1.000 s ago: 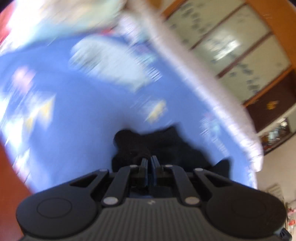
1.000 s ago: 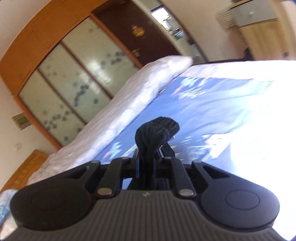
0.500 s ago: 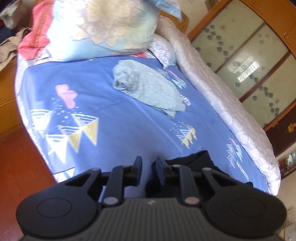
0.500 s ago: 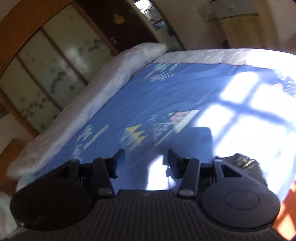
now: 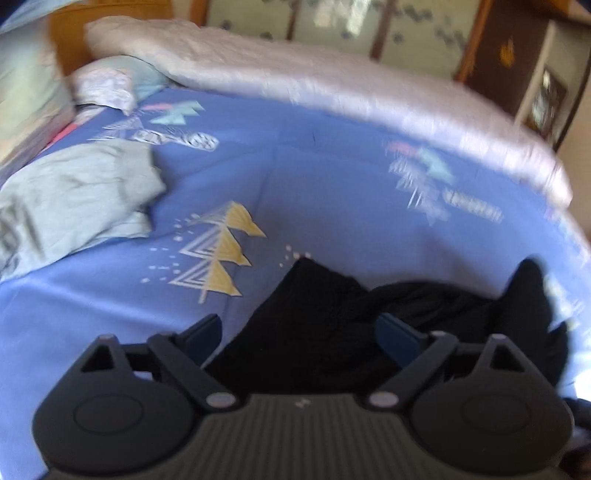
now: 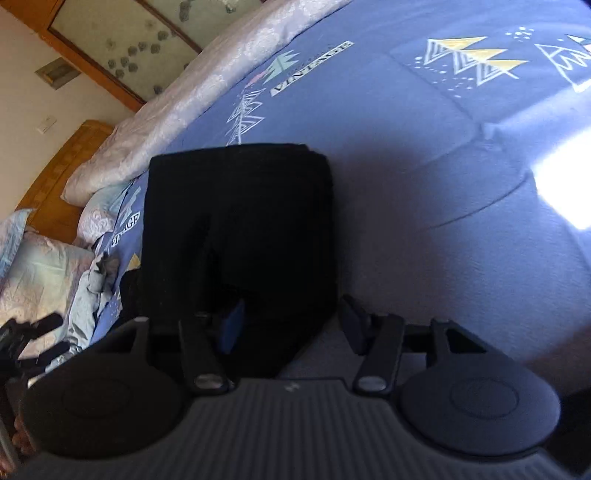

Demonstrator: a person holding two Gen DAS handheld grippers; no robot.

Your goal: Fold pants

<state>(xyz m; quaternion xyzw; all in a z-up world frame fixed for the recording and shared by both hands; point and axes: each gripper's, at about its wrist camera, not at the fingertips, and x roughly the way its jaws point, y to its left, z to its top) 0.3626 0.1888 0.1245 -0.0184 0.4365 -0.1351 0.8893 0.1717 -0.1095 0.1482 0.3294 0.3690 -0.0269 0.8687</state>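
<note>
The black pants (image 6: 240, 221) lie folded in a rough rectangle on the blue patterned bed sheet (image 6: 424, 177). In the left wrist view the pants (image 5: 332, 325) lie just ahead of my left gripper (image 5: 299, 332), which is wide open and empty above their near edge. My right gripper (image 6: 291, 325) is open and empty, hovering over the near right corner of the pants; its left finger (image 6: 231, 326) is over the cloth, its right finger (image 6: 352, 325) over bare sheet.
A crumpled light grey-green garment (image 5: 74, 195) lies on the sheet to the left. A pale rolled quilt (image 5: 314, 85) runs along the far side of the bed. Pillows (image 6: 40, 273) sit at the head. Wooden wardrobe doors (image 5: 369, 22) stand behind.
Both grippers were shut on the black pants a second ago. They have opened and let go, and the pants now lie folded on the sheet.
</note>
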